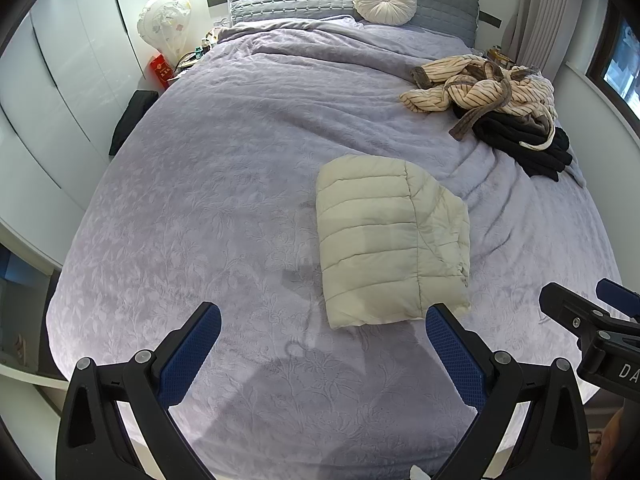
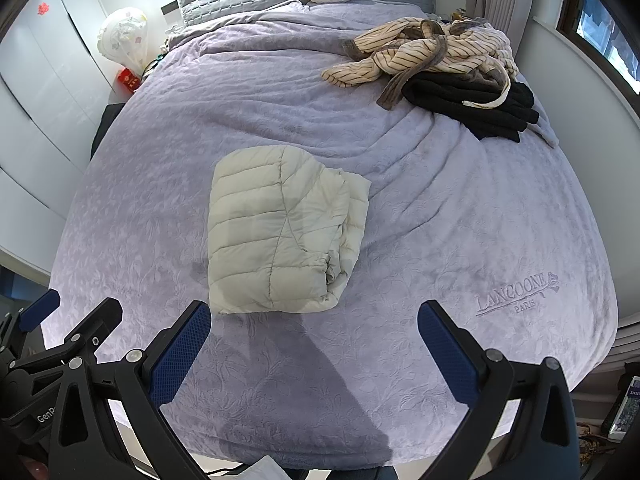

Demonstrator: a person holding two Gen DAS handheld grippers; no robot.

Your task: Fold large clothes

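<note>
This is a bedroom in a home. A big bed (image 1: 240, 200) fills the room, with a round pillow (image 1: 385, 0) and clothes (image 2: 432, 56) on it.

Bed (image 1: 200, 200) — folded jacket (image 1: 384, 240), clothes pile (image 1: 500, 100), cushion (image 1: 384, 0).

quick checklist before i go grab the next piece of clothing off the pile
1. Left claw open and holding nothing: ok.
2. Right claw open and holding nothing: ok.
3. Cream puffer jacket folded into a compact block, lying free of both claws: ok.
4. Next garment reachable on top: the striped robe lies crumpled over the black garment: ok.
5. Robe's grey belt trails loose over the pile and may drag: not ok.
6. Bare bedspread beside the jacket for spreading the robe: ok.
</note>
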